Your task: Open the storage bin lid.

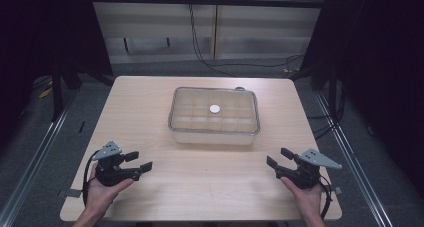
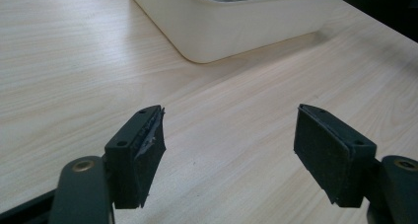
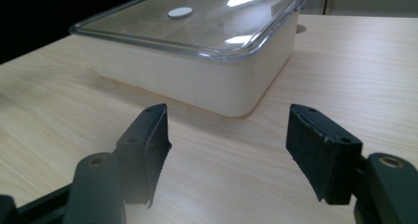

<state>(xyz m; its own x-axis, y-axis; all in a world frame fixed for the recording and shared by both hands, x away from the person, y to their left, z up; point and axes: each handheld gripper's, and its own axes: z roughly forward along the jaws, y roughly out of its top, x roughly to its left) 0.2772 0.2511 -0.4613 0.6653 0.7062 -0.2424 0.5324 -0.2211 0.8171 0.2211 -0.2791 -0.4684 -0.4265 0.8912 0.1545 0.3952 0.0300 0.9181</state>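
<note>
Worktop: a pale wooden worktop (image 1: 150,117) with rounded corners, standing on a grey floor with dark curtains to either side.
Box: a cream rectangular box (image 1: 214,117) sits at the middle of the worktop, a little toward the far edge, with its long side running across the high view.
Lid: a clear lid (image 1: 200,99) lies flat on the box, closed; a grid of compartments shows faintly through it.
Disc: a small white round disc (image 1: 214,108) sits at the centre of the lid.
Left claw: the left claw (image 1: 138,162) rests in the person's left hand (image 1: 102,192) near the front left corner of the worktop, jaws pointing toward the middle; it is released, with bare wood between the pads and nothing in them.
Left claw's outlook: in the left gripper view the box's near corner (image 2: 207,36) lies ahead, well apart from the jaws.
Right claw: the right claw (image 1: 278,158) rests in the right hand (image 1: 307,194) near the front right corner, jaws pointing toward the box; it is released too, holding nothing.
Right claw's outlook: in the right gripper view the box (image 3: 197,81) and its lid (image 3: 197,21) stand ahead, apart from the pads.
Spacing: both claws sit well clear of the box, one on each side of its front.
</note>
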